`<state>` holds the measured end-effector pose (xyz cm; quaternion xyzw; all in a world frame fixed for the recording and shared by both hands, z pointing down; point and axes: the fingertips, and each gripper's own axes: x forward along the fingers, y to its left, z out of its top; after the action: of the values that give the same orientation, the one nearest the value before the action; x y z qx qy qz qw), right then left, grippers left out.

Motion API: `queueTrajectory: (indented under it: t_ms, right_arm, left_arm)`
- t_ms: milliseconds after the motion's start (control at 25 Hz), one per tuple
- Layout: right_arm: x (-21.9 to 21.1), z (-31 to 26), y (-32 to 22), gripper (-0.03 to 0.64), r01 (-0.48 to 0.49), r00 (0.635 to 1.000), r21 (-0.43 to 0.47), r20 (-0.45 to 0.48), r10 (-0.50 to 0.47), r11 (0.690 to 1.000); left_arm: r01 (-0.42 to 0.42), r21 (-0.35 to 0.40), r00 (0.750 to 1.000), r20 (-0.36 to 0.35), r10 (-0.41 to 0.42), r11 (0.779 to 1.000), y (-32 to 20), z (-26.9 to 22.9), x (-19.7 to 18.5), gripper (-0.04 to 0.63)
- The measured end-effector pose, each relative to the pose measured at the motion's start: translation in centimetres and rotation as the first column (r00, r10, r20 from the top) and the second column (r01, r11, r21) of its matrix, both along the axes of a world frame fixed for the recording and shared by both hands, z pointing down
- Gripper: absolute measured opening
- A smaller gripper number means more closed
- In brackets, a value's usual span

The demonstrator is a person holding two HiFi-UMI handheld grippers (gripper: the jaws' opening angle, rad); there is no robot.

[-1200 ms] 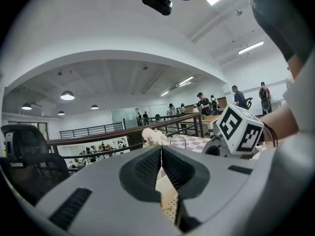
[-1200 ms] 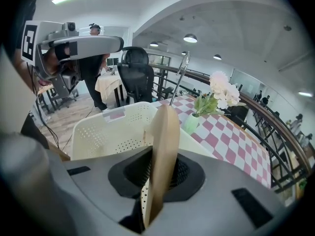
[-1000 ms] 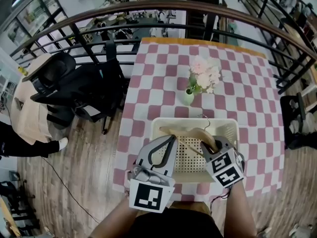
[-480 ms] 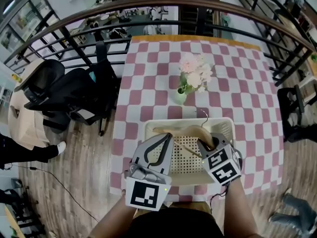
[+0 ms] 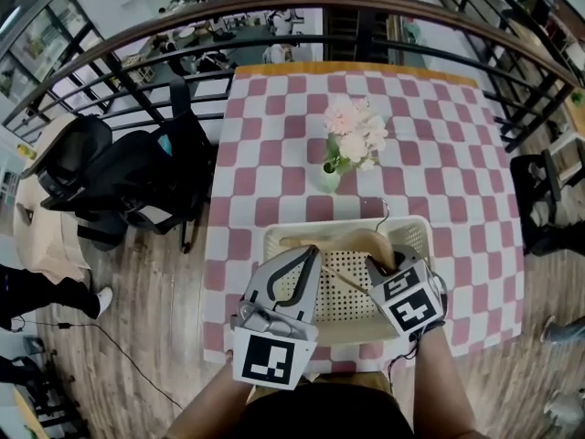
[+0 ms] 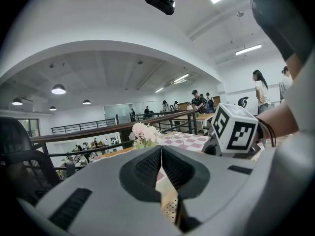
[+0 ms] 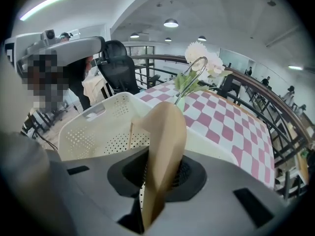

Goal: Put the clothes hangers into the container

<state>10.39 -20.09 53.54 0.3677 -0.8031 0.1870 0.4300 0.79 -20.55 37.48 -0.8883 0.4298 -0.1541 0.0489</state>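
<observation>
- The right gripper [image 5: 384, 265] has its jaws clamped on a light brown wooden clothes hanger with a metal hook [image 5: 347, 240].
- The hanger is over the far part of a cream perforated plastic basket [image 5: 271, 250] on the pink-and-white checked surface [image 5: 274, 154].
- The left gripper [image 5: 313, 254], jaws closed and empty, is at the basket's left.

text: none legible | labels, brands, numbers: none | signs: none (nothing readable anywhere)

Left tool [image 6: 161, 152] jaws together; right tool [image 7: 161, 175] clamps hanger [image 7: 168, 129].
</observation>
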Motion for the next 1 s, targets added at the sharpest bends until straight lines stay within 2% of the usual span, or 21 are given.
queueTrajectory:
  t_ms: [120, 600, 1000]
  right_arm:
    - [0.6, 1.0, 0.0, 0.065, -0.023, 0.999, -0.032, -0.028, 0.022, 0.999]
    - [2.6, 2.6, -0.8, 0.086, -0.087, 0.98, 0.001, -0.181, 0.086, 0.996]
    - [3.7, 3.8, -1.2, 0.089, -0.111, 0.959, -0.004, -0.262, 0.106, 0.994]
  left_arm:
    - [-0.003, -0.006, 1.0, 0.001, 0.003, 1.0, 0.0, 0.2, 0.0, 0.011]
    - [-0.007, -0.01, 1.0, -0.001, 0.007, 1.0, -0.6, 0.5, -0.4, 0.011]
    - [-0.022, -0.026, 1.0, -0.01, 0.022, 0.999, -1.0, 1.1, 0.1, 0.011]
